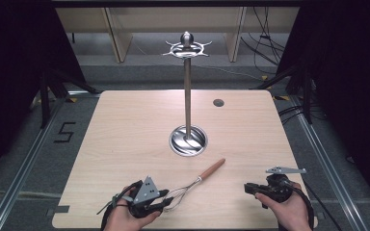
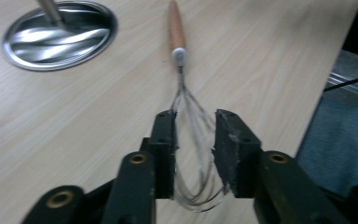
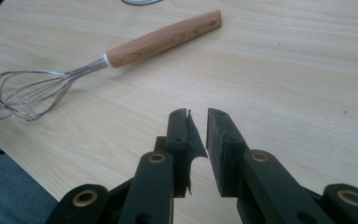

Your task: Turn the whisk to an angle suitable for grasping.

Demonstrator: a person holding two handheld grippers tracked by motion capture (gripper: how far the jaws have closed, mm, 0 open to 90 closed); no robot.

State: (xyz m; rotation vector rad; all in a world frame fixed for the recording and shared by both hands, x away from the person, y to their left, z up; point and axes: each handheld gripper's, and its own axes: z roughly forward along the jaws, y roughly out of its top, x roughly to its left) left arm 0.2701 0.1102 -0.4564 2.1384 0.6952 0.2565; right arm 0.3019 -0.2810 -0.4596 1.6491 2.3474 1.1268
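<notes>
Left claw (image 2: pixel 195 135) stood at the near left part of the surface (image 1: pixel 125 125), held in the person's left hand (image 1: pixel 130 216). Its two black jaws were on both sides of the wire loops of the whisk (image 2: pixel 186 107). In the left gripper view the wires passed between the pads and lay close to both of them, but it was not possible to tell if the pads really pressed on the wires or only stood around them.

Lying flat on the surface, the whisk pointed its wooden handle (image 1: pixel 212 169) away from the left claw, toward the round metal base (image 1: pixel 188 140) of a tall stand (image 1: pixel 187 91). The handle end was near this base but did not touch it. The stand had a thin upright pole, and a ring with hooks (image 1: pixel 187 49) was at its top.

Right claw (image 3: pixel 197 140) was at the near right part of the surface, in the person's right hand (image 1: pixel 289 207), well apart from the whisk. Its jaws were almost together, with only a narrow gap, and nothing was between them. A thin torn strip of pad material hung from one jaw. In the right gripper view the whisk lay farther off on the wood, its loops near the surface edge.
</notes>
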